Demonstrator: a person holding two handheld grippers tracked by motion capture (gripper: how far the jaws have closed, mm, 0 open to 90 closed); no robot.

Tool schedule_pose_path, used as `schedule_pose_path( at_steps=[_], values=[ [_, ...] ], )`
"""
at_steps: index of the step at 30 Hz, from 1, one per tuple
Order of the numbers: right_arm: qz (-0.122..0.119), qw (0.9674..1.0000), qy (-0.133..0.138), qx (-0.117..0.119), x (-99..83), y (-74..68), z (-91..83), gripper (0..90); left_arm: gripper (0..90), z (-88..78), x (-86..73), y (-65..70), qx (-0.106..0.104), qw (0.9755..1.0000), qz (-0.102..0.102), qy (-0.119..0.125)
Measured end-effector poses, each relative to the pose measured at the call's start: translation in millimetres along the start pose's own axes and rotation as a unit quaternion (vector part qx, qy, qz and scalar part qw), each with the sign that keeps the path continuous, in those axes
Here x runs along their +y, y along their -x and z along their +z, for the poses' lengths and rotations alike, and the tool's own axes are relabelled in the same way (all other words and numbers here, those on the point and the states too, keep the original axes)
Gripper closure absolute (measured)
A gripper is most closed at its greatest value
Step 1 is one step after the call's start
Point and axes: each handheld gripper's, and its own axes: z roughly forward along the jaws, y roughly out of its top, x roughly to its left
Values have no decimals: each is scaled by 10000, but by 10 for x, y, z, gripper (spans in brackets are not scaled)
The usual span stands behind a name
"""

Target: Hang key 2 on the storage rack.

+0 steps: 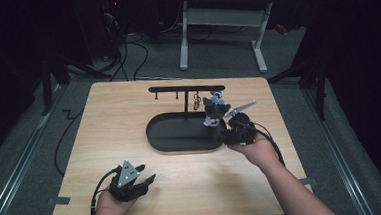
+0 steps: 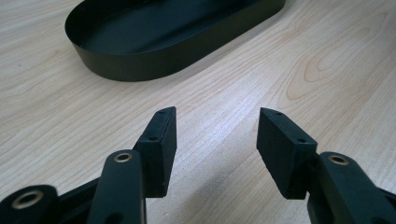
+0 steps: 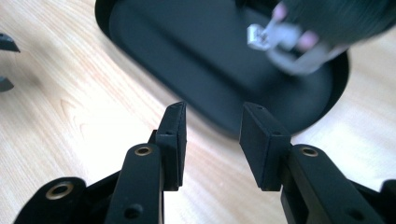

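Your right gripper (image 3: 212, 140) gapes empty beside the tray (image 1: 155, 139); left gripper (image 2: 215, 144) open, idle. Next, grab the keychain (image 1: 214, 111).

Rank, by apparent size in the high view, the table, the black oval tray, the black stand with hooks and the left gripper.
1. Table
2. Black oval tray
3. Black stand with hooks: long bar, but thin
4. Left gripper: it lies nearer the camera, so its place against the stand is unsure.

Blurred pale object (image 3: 285, 44) over tray (image 3: 154, 46), perhaps keychain figure; tray's far end cut off.
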Motion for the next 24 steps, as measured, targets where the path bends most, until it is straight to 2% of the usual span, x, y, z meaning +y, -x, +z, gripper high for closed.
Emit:
schedule_pose_path(
  at_steps=[1, 2, 3, 5, 7, 9, 10, 12, 13, 14, 16, 17, 18, 19, 20, 21, 23, 24],
  values=[
    [41, 10000, 56, 28, -78, -4, 18, 608, 485, 3, -1, 1, -11, 10000, 1, -16],
    [41, 10000, 56, 28, -78, -4, 18, 608, 485, 3, -1, 1, -11, 10000, 1, -16],
    [40, 9998, 166, -44, -255, -19, 66, 587, 484, 14, -6, 4, -19, 10000, 3, -30],
    [38, 9996, 279, -90, -396, -28, 101, 573, 484, 22, -10, 4, -39, 10000, 6, -62],
    [91, 9987, 403, -312, -580, -45, 143, 559, 484, 34, -12, 8, -53, 10000, 6, -61],
    [109, 9982, 454, -364, -641, -54, 157, 553, 484, 40, -12, 8, -58, 10000, 22, -65],
    [129, 9968, 603, -510, -821, -82, 186, 530, 483, 50, -14, 4, -67, 9999, 28, -82],
    [128, 9963, 647, -546, -876, -90, 192, 527, 482, 56, -16, 2, -79, 9999, 27, -90],
    [111, 9956, 729, -580, -949, -96, 199, 524, 482, 65, -18, 6, -79, 9999, 30, -85],
    [143, 9940, 858, -662, -1103, -106, 199, 499, 481, 69, -18, 8, -94, 9999, 38, -93],
    [162, 9925, 999, -684, -1220, -97, 190, 481, 481, 73, -17, 9, -103, 9999, 40, -92],
    [162, 9925, 999, -684, -1220, -97, 190, 481, 481, 76, -17, 10, -108, 9999, 59, -94],
    [146, 9902, 1142, -788, -1354, -79, 167, 460, 480, 79, -17, 10, -106, 9998, 87, -109],
    [168, 9893, 1197, -818, -1423, -68, 151, 453, 479, 80, -18, 10, -100, 9999, 70, -99],
    [168, 9893, 1197, -818, -1423, -68, 151, 453, 478, 80, -18, 10, -100, 9999, 70, -99],
    [248, 9882, 1324, -735, -1554, -24, 111, 428, 476, 82, -18, 13, -95, 9999, 20, -72],
    [338, 9888, 1302, -647, -1610, 10, 112, 397, 474, 88, -16, 18, -82, 9999, 2, -61],
    [366, 9884, 1302, -685, -1622, 13, 119, 397, 473, 88, -16, 18, -82, 9999, 2, -61]
  ],
)
